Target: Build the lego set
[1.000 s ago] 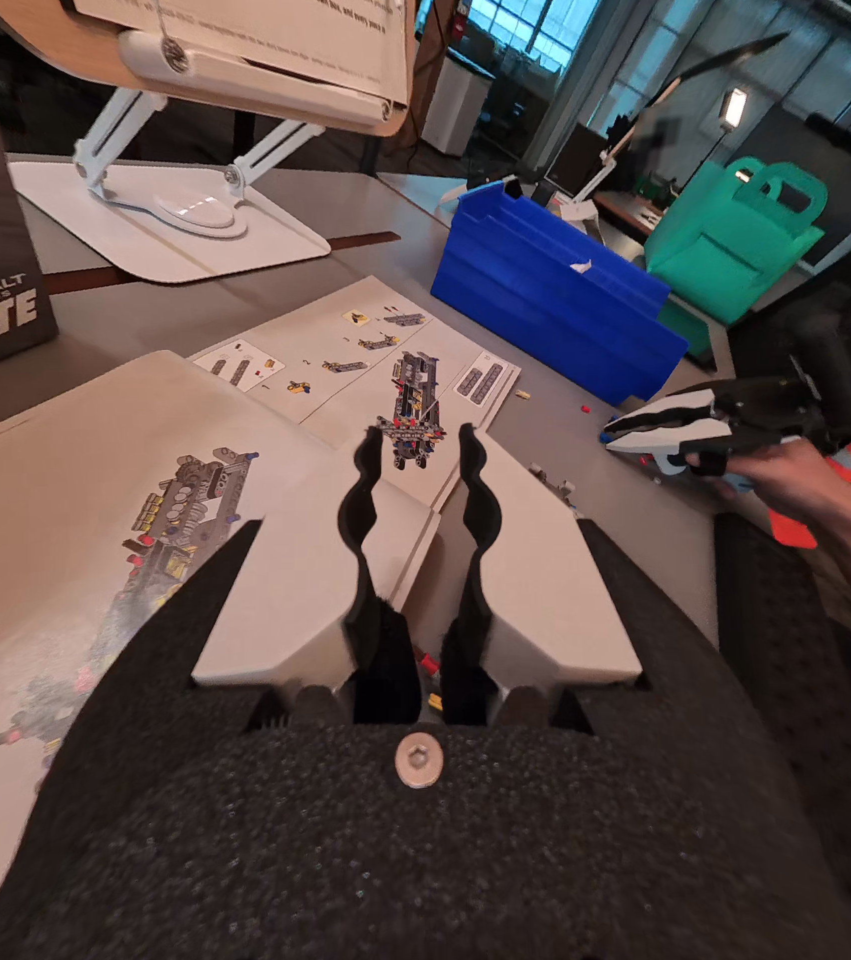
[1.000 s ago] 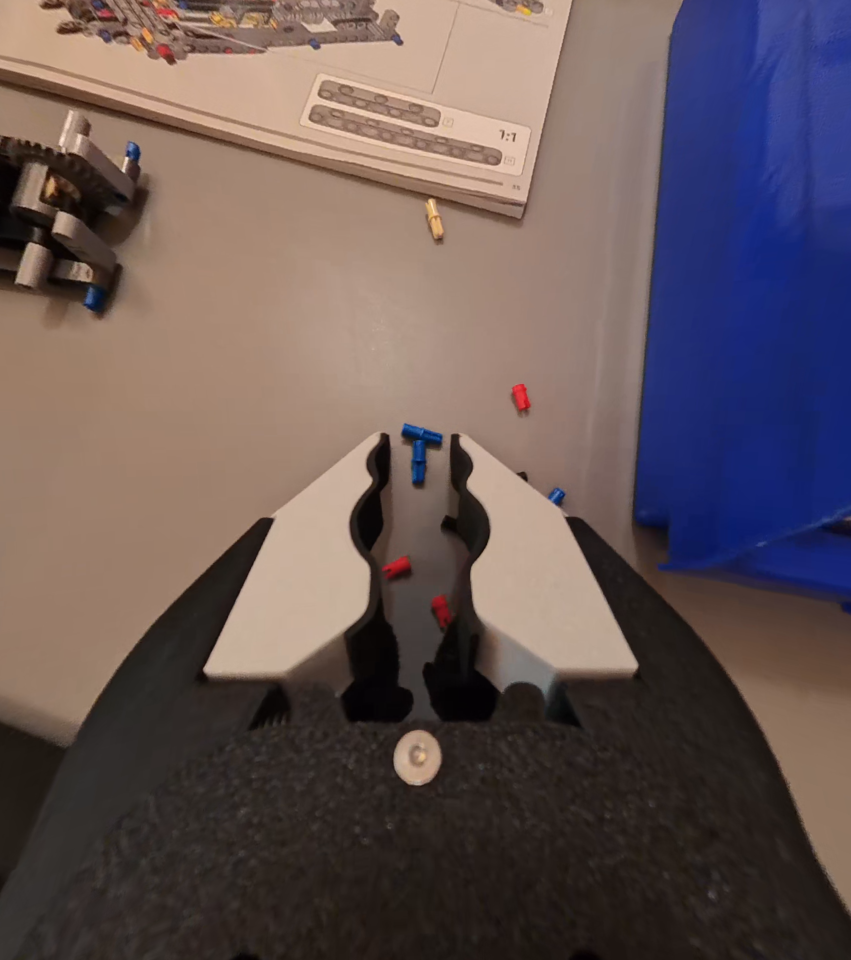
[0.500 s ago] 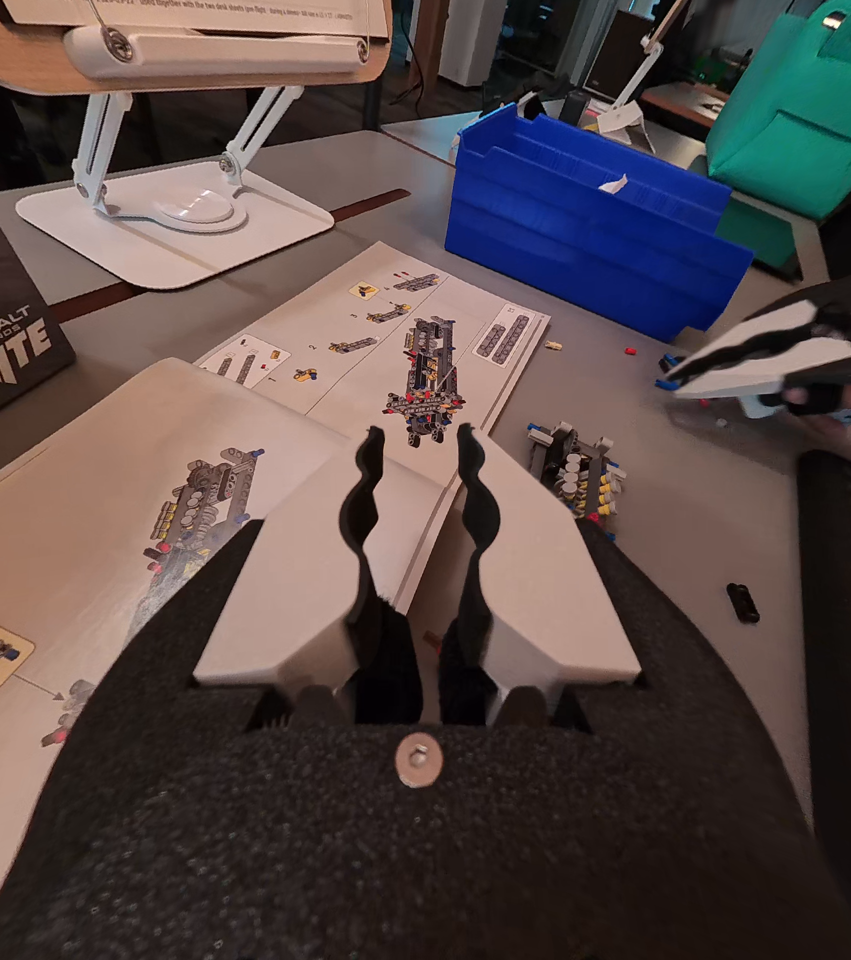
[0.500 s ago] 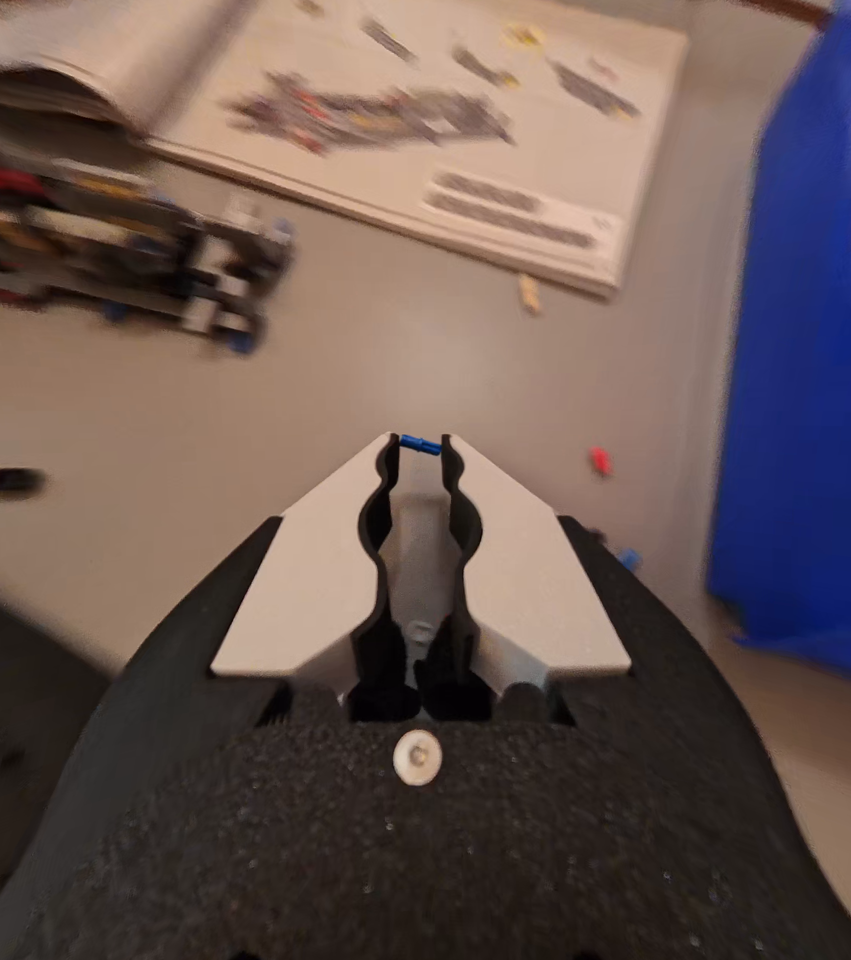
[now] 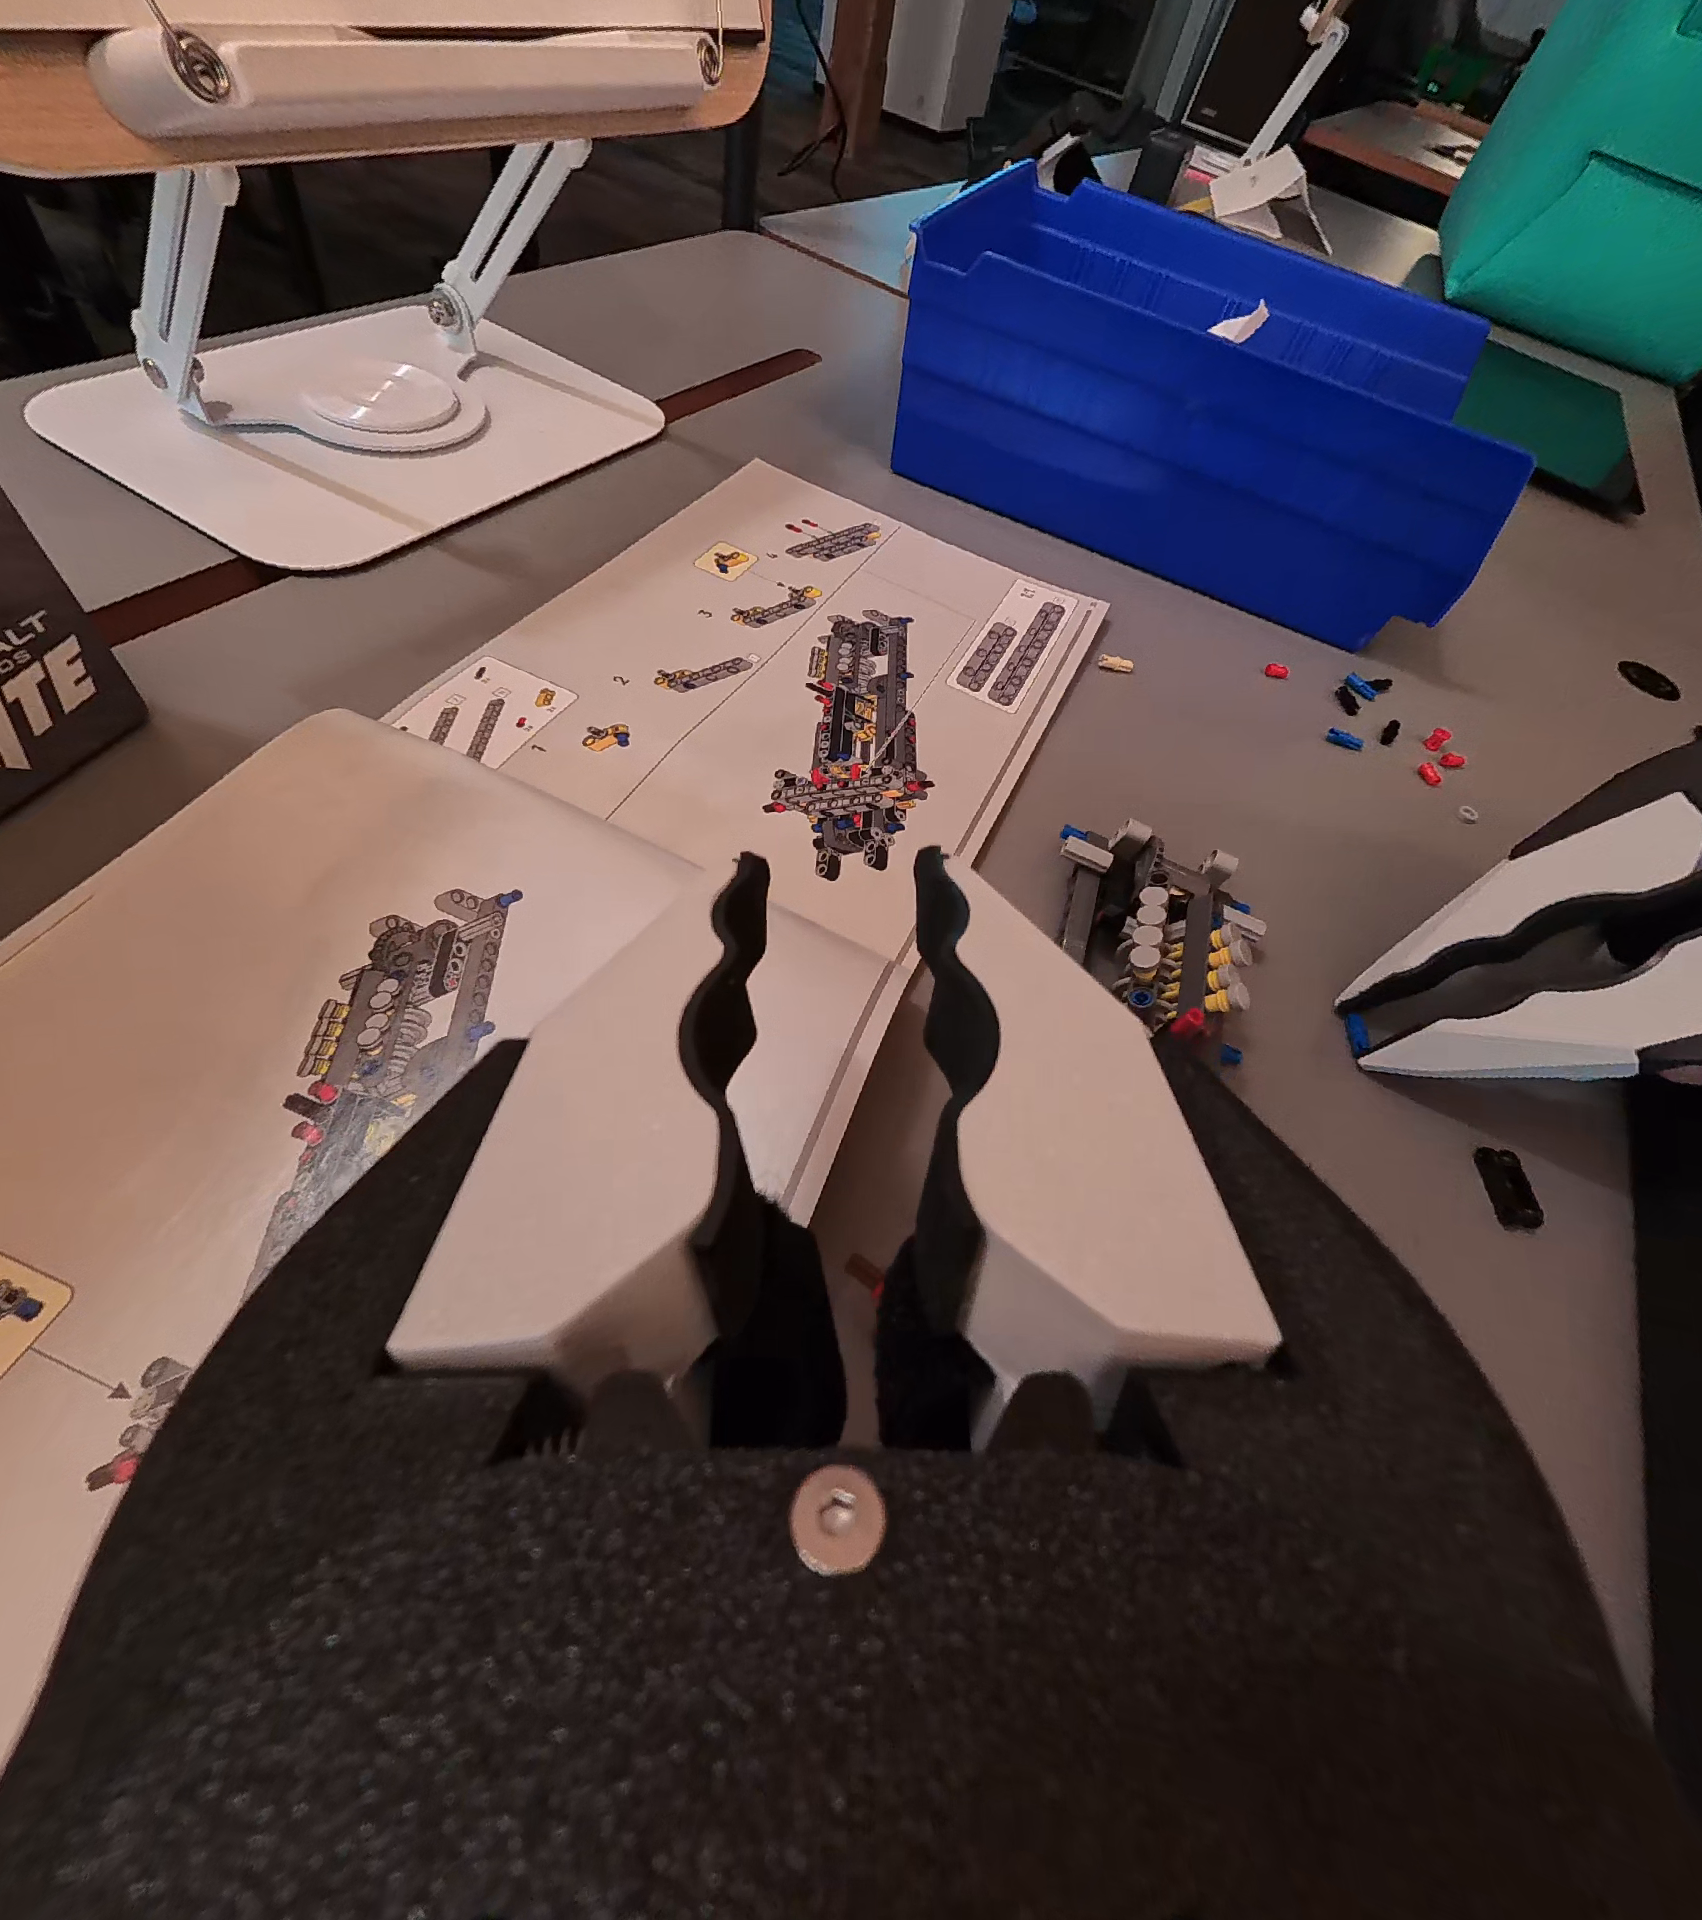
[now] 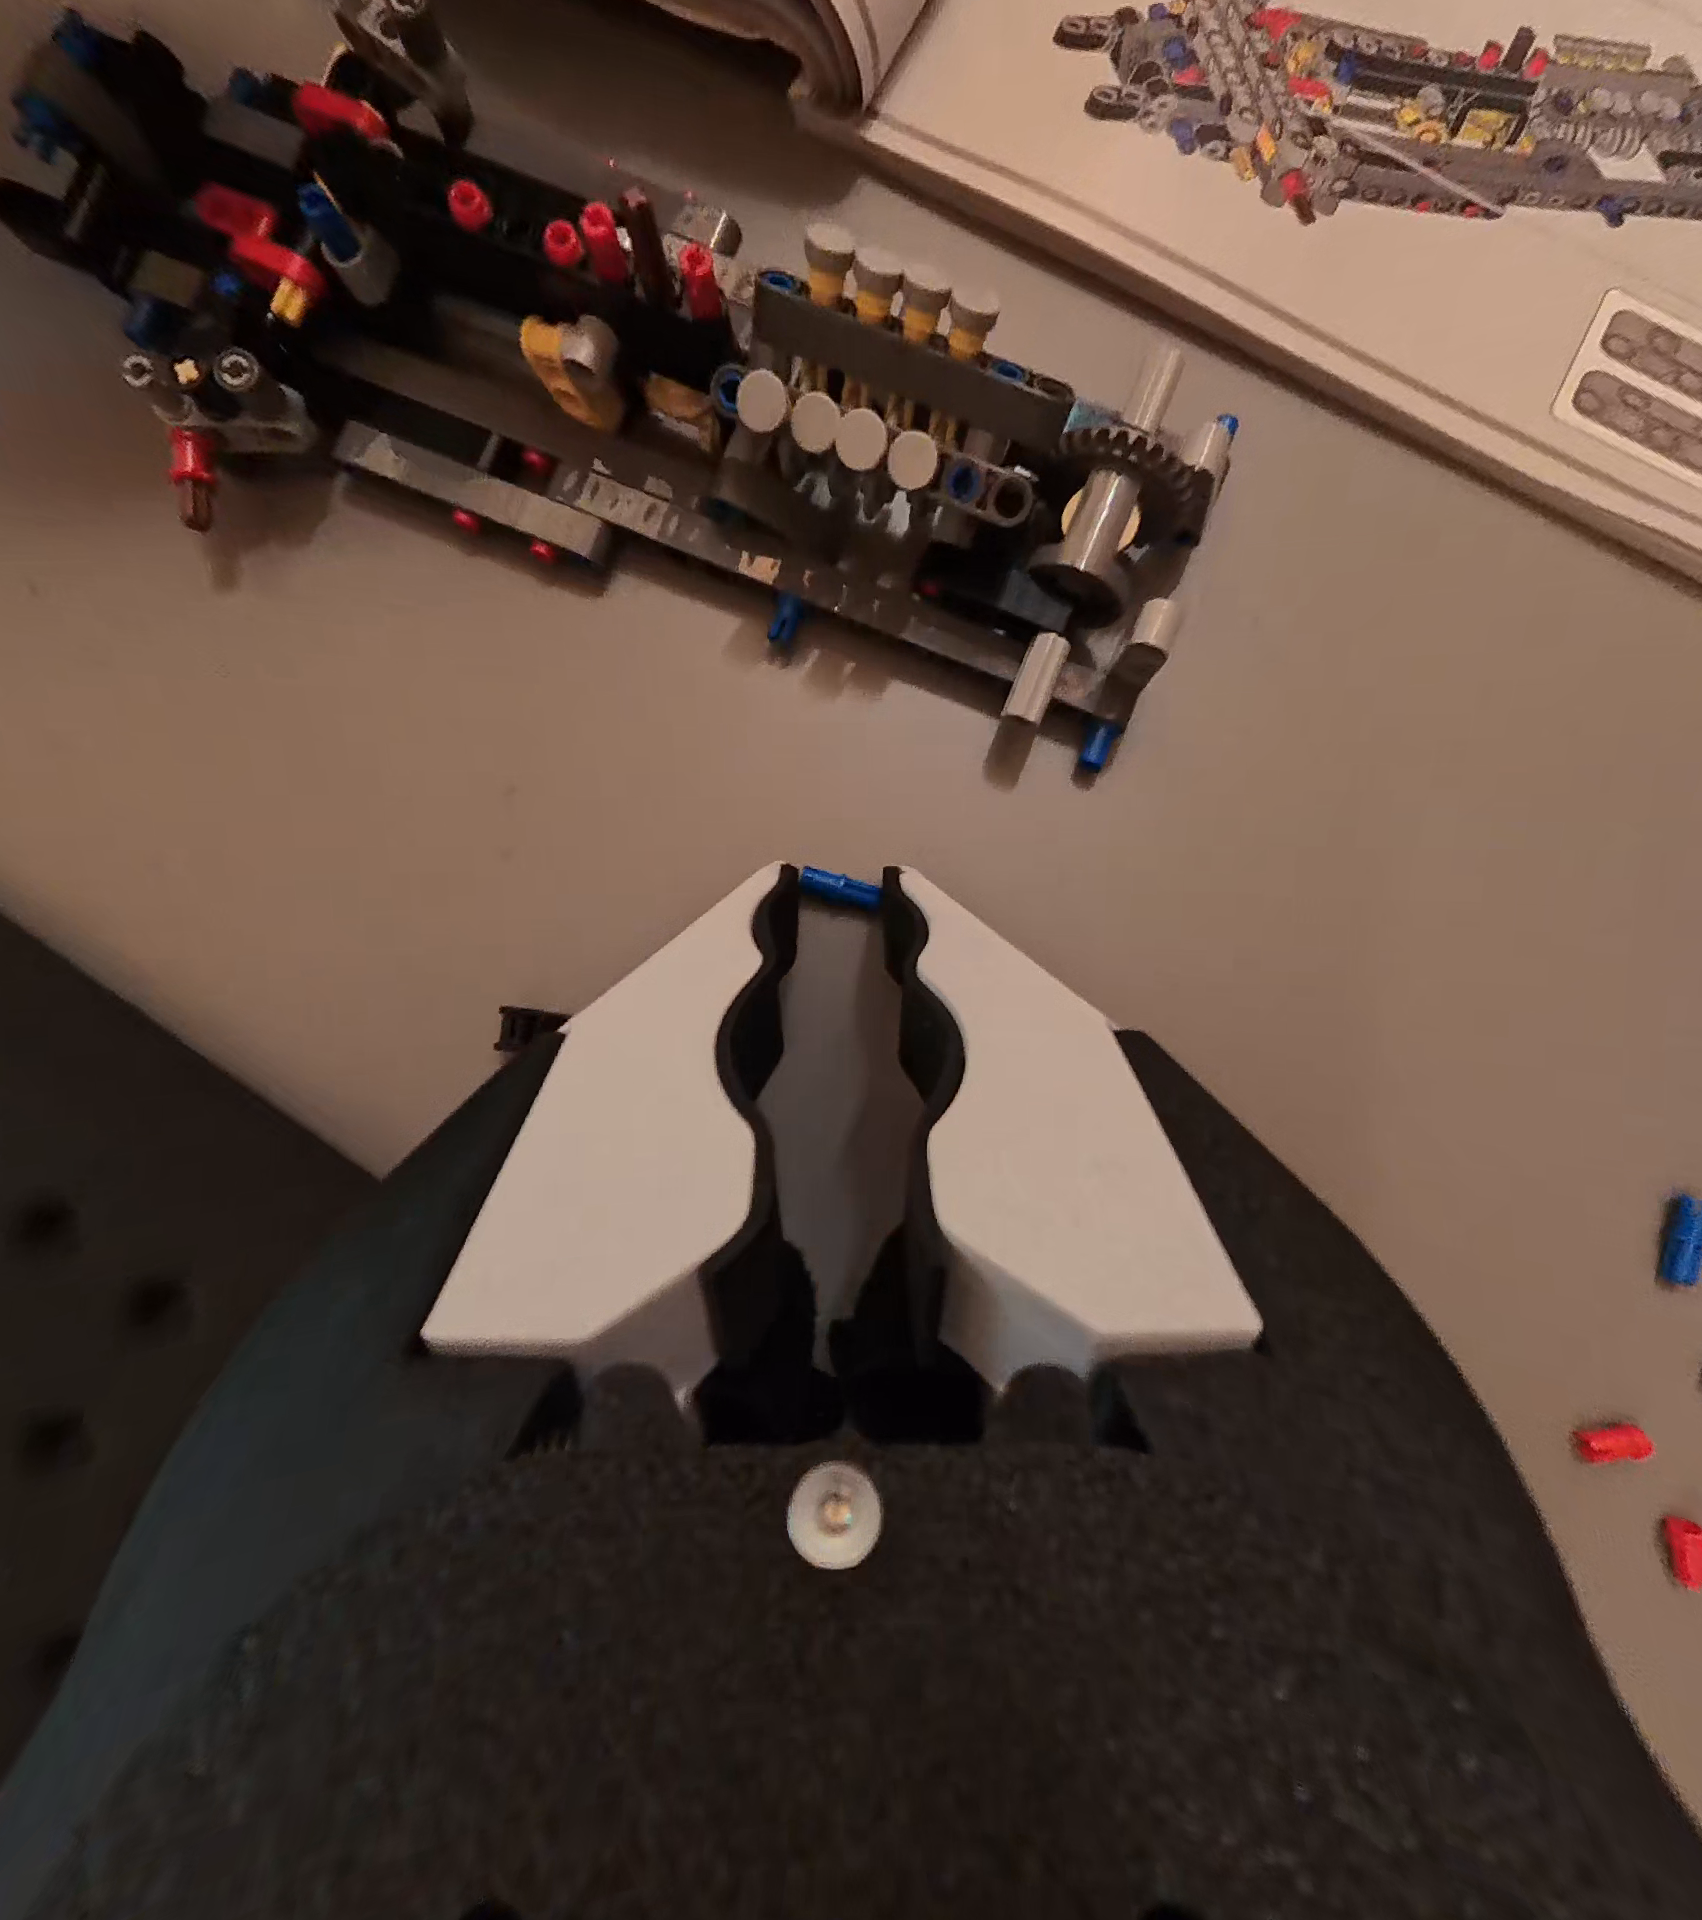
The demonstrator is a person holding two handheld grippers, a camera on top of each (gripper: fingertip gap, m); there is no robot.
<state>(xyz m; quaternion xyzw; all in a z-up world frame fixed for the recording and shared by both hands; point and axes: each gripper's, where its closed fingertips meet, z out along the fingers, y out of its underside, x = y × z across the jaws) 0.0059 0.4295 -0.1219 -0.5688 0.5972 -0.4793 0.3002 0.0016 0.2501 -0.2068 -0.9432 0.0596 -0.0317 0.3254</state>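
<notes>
Blue pin [image 6: 839, 889] is off the counter [image 6: 514, 831] now, clamped crosswise at the tips of the right gripper [image 6: 834, 883], which has swung from the loose pins [image 6: 1686, 1252] to face the chassis [image 6: 618, 416] just ahead. Left gripper [image 5: 836, 883] hangs over the manual [image 5: 203, 935], jaws apart and empty, so pressing the pin in looks next.

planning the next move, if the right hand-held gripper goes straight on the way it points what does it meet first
Probably the partly built lego model. The right hand-held gripper, shut on a blue pin, points across bare table at the model's near edge, though depth is unclear.
</notes>
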